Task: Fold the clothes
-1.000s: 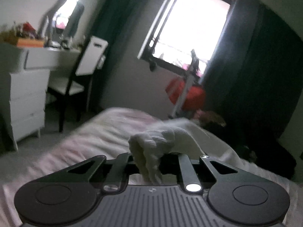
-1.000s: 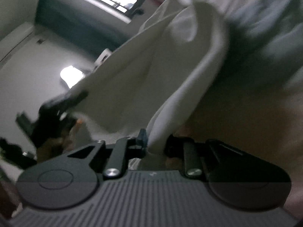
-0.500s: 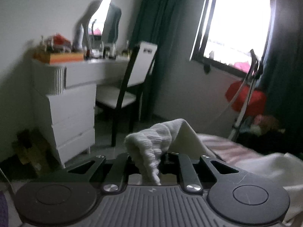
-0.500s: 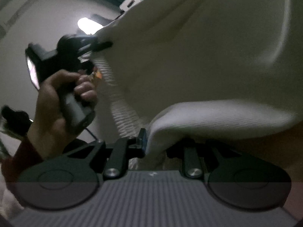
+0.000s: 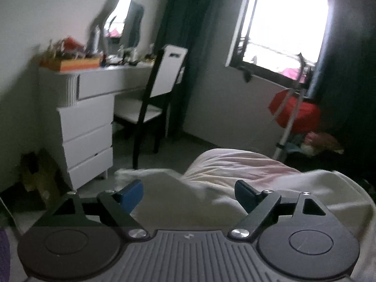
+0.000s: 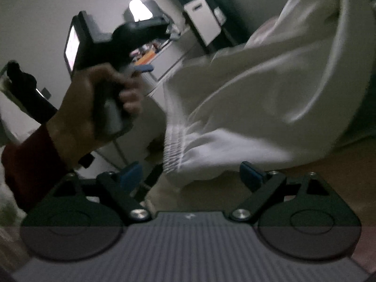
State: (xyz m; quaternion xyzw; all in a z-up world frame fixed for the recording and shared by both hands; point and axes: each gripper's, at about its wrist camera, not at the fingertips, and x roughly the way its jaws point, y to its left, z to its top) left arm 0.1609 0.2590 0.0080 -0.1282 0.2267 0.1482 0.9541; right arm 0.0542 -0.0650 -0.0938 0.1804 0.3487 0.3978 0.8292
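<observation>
The white garment [image 6: 258, 89] hangs loose in front of my right gripper [image 6: 190, 176], its ribbed hem [image 6: 174, 145] drooping between the spread blue pads without touching either. The right jaws are opening. In the left wrist view my left gripper [image 5: 188, 193] also has its jaws opening, with the blue pads far apart. The blurred white garment [image 5: 164, 188] lies below and between them, free of both pads. It drapes onto the bed [image 5: 235, 164] with its pale pink cover. In the right wrist view a person's hand [image 6: 94, 103] in a dark red sleeve grips the left gripper's handle.
A white dresser [image 5: 87, 127] with drawers and a cluttered top stands at the left. A dark chair [image 5: 159, 94] with a white back sits beside it. A bright window [image 5: 286, 23] with dark curtains and a red bundle [image 5: 296, 115] on a stand lie beyond the bed.
Both grippers were shut on the garment's ribbed edge and now stand wide apart. The cloth has dropped away from the pads. Both hands have risen and shifted.
</observation>
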